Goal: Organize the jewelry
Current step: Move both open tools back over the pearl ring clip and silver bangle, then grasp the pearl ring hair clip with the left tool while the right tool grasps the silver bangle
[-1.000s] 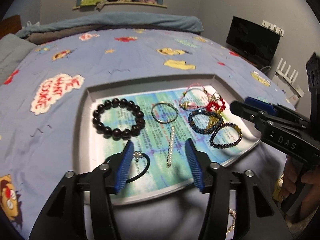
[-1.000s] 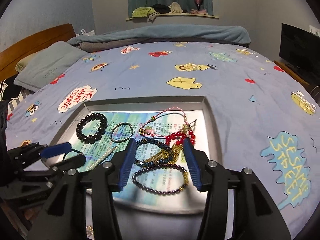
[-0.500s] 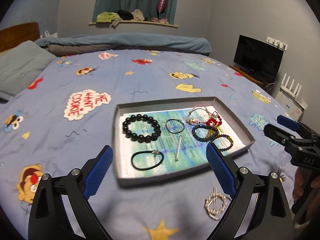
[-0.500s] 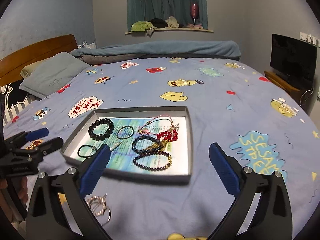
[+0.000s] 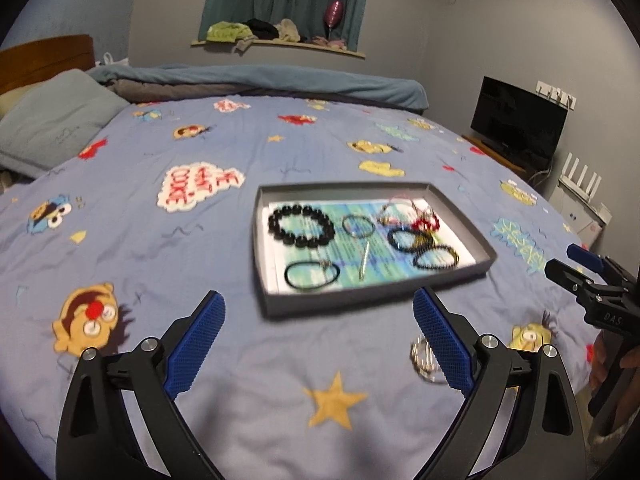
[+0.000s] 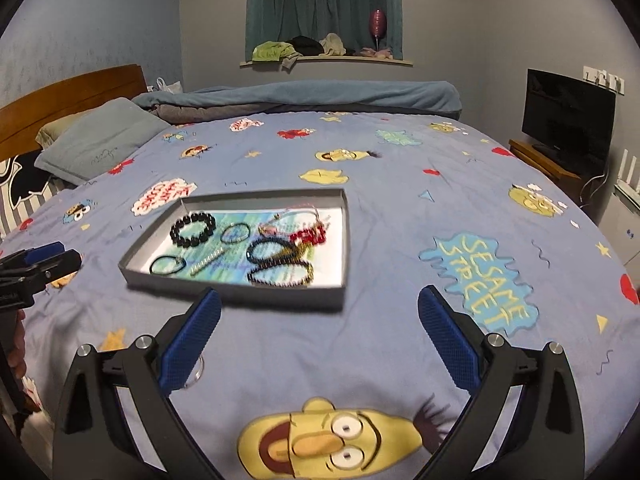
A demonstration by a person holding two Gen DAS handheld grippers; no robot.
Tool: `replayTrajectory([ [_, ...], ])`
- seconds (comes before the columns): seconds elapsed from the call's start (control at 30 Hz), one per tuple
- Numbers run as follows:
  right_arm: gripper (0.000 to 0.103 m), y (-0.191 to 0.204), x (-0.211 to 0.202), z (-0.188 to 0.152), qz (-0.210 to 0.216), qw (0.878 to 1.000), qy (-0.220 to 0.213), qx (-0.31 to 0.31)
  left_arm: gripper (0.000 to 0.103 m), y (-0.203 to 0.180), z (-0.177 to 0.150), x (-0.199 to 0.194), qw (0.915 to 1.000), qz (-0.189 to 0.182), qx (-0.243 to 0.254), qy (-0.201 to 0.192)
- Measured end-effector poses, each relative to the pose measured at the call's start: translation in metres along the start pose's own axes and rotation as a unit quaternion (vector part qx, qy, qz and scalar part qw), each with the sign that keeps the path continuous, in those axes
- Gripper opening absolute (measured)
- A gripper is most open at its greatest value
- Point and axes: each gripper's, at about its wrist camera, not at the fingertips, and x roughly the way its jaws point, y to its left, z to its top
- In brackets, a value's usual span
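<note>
Hovering near the bed's edge | left gripper (image 5: 316, 336) and right gripper (image 6: 320, 320) both gaped wide, empty | bracelets lay spread apart in the grey tray (image 5: 368, 296) for sorting | one ring-shaped piece (image 5: 422, 360) sat outside on the bedspread (image 5: 240, 380), likely next.

left tool (image 5: 318, 334) spread wide, right tool (image 6: 320, 330) spread wide, both empty

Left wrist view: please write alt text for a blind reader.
A grey tray of bracelets lies on a blue cartoon bedspread, beyond the open, empty left hand-held gripper. A metal jewelry piece lies on the bedspread outside the tray; the right hand-held gripper enters at right.
</note>
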Motion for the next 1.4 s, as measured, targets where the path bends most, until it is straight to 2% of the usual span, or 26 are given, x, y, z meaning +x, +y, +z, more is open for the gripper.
replayTrajectory([
  [0.33, 0.097, -0.001, -0.002, -0.032, -0.002, 1.0, 0.023, -0.007, 0.095, -0.001, -0.036, 0.002, 0.9996, 0.001, -0.003, 0.028],
  [0.5, 0.097, 0.013, 0.0, -0.047, 0.007, 0.999, 0.03, -0.028, 0.095, -0.004, -0.048, 0.009, 0.9988, -0.021, -0.016, 0.041],
  [0.77, 0.097, 0.031, 0.012, -0.071, 0.025, 0.996, 0.053, -0.062, 0.093, -0.035, -0.054, 0.036, 0.9963, -0.058, 0.006, 0.063],
  [0.93, 0.097, 0.036, 0.021, -0.081, 0.031, 0.995, 0.068, -0.072, 0.071, -0.057, -0.053, 0.051, 0.9933, -0.081, 0.034, 0.074],
  [1.17, 0.097, 0.04, 0.029, -0.085, 0.043, 0.993, 0.077, -0.076, 0.059, -0.086, -0.053, 0.069, 0.9882, -0.09, 0.092, 0.083],
  [1.23, 0.097, 0.04, 0.03, -0.086, 0.045, 0.993, 0.079, -0.077, 0.05, -0.089, -0.054, 0.074, 0.9871, -0.09, 0.098, 0.089],
  [1.4, 0.097, 0.04, 0.032, -0.086, 0.046, 0.993, 0.079, -0.076, 0.042, -0.089, -0.055, 0.082, 0.9864, -0.09, 0.101, 0.093],
])
